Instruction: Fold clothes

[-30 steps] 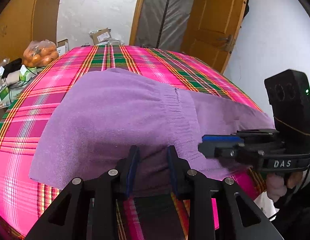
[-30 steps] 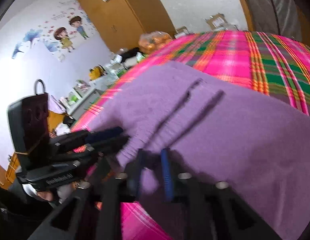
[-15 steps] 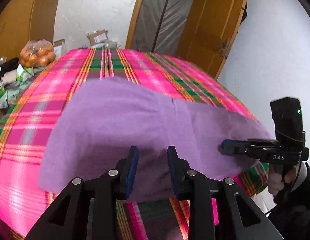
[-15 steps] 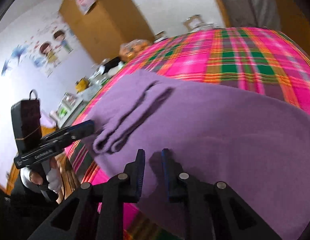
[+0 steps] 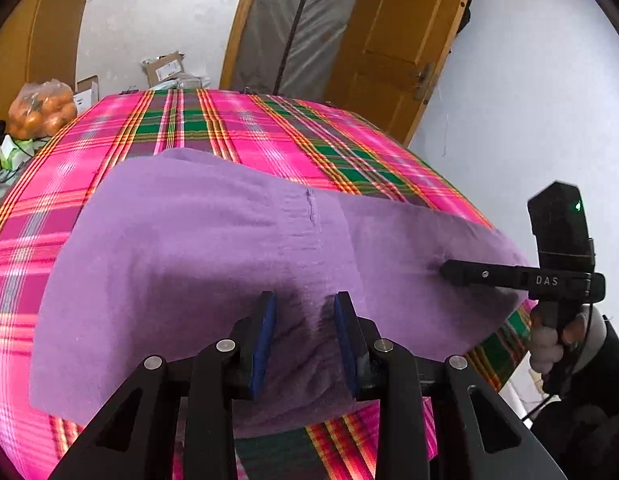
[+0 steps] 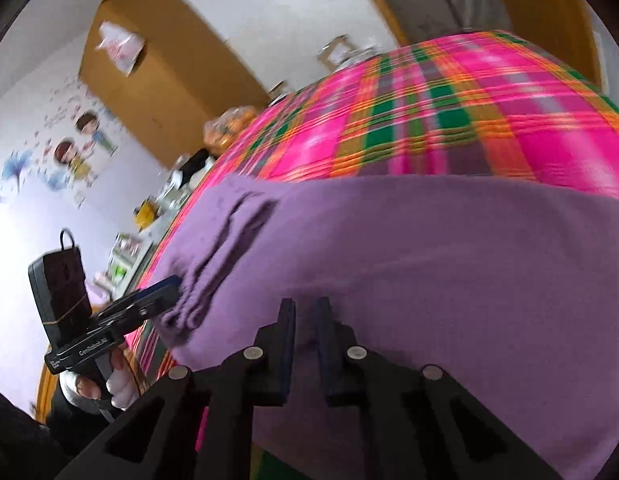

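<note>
A purple garment (image 5: 189,240) lies spread on the table under a pink and green plaid cloth (image 5: 249,120). My left gripper (image 5: 305,320) is at the garment's near edge, shut on a bunched fold between its blue pads. The right wrist view shows the left gripper (image 6: 171,292) pinching that crumpled corner. My right gripper (image 6: 305,320) is further right along the same edge, and its jaws are closing on purple cloth (image 6: 429,260) puckered between them. In the left wrist view the right gripper (image 5: 445,270) looks thin, its tip dug into the fabric.
A bag of oranges (image 5: 41,108) and cardboard boxes (image 5: 165,68) sit beyond the table's far left. A wooden door (image 5: 397,40) stands behind the table. A wardrobe (image 6: 157,80) and a cluttered side surface (image 6: 149,216) are on the left. Hands (image 5: 549,344) hold the grippers at the table's near edge.
The right gripper has slid right along the garment's near edge, away from the left gripper, and its jaws have narrowed on the cloth. The left gripper kept its hold and place.
</note>
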